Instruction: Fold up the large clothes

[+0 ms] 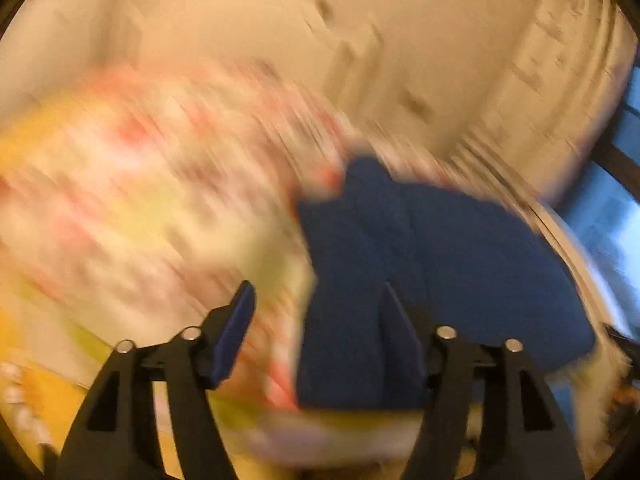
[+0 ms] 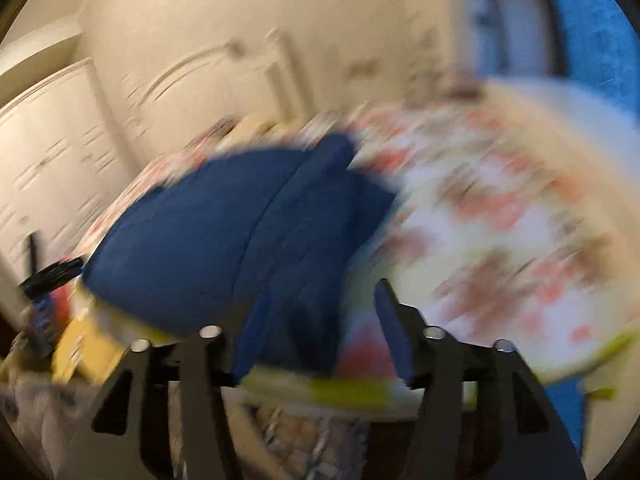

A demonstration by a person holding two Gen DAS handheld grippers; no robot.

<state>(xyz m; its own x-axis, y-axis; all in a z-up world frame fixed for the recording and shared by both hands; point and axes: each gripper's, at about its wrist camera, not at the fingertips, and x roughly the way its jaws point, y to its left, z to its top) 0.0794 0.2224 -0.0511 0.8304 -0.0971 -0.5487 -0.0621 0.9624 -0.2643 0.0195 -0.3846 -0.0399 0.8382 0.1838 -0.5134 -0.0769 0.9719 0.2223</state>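
A dark blue garment lies folded in a thick bundle on a floral bedspread. In the left wrist view my left gripper is open, its right finger against the bundle's near edge, nothing gripped. In the right wrist view the same blue garment lies at centre left. My right gripper is open, with the bundle's near right corner between its fingers. Both views are heavily blurred by motion.
The floral bedspread with yellow-green trim covers the bed. Cream wardrobe doors stand behind it. A blue curtain is at the far right. A dark object and a yellow item lie at the bed's left edge.
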